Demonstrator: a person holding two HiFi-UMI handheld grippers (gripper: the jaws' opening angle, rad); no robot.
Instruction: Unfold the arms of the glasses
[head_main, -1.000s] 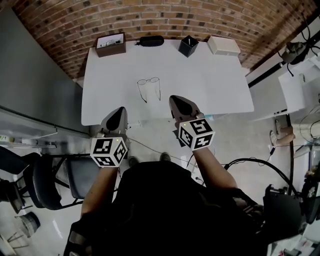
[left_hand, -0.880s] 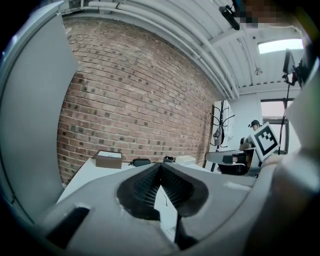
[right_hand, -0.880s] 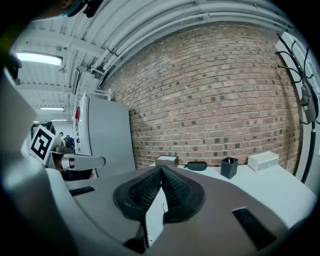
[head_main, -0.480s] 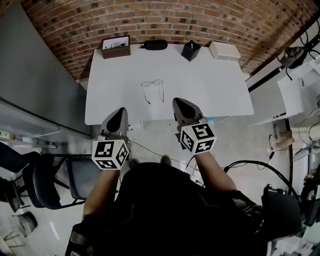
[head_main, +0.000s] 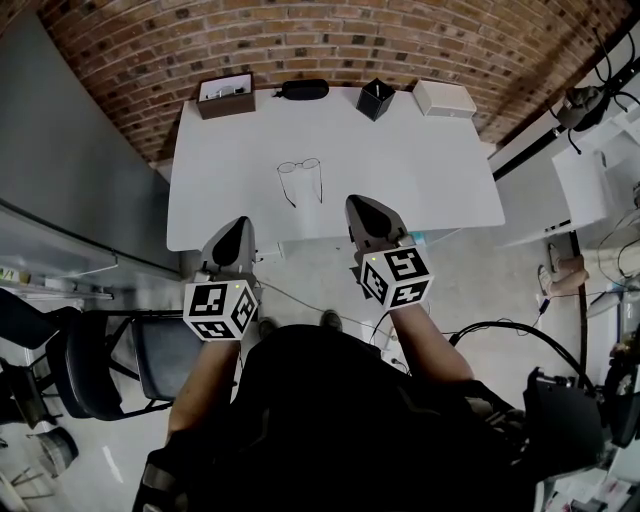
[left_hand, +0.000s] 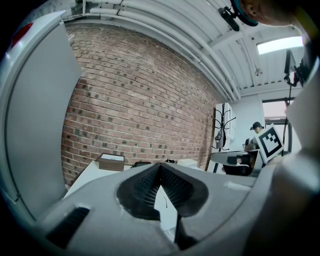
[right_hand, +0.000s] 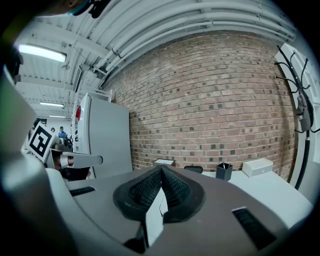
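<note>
The left gripper (head_main: 237, 222) and right gripper (head_main: 357, 204), jaws pressed together and empty, are hovering at the near edge of the table (head_main: 420, 170). Beyond, mid-table, the glasses (head_main: 300, 166) are lying nearer the right gripper, arms seemingly already spread and pointing back at that edge, lenses farthest.

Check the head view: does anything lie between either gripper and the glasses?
Nothing visible does. Only bare table separates the glasses from the left gripper and the right gripper; the brown box and black case sit beyond the glasses.
</note>
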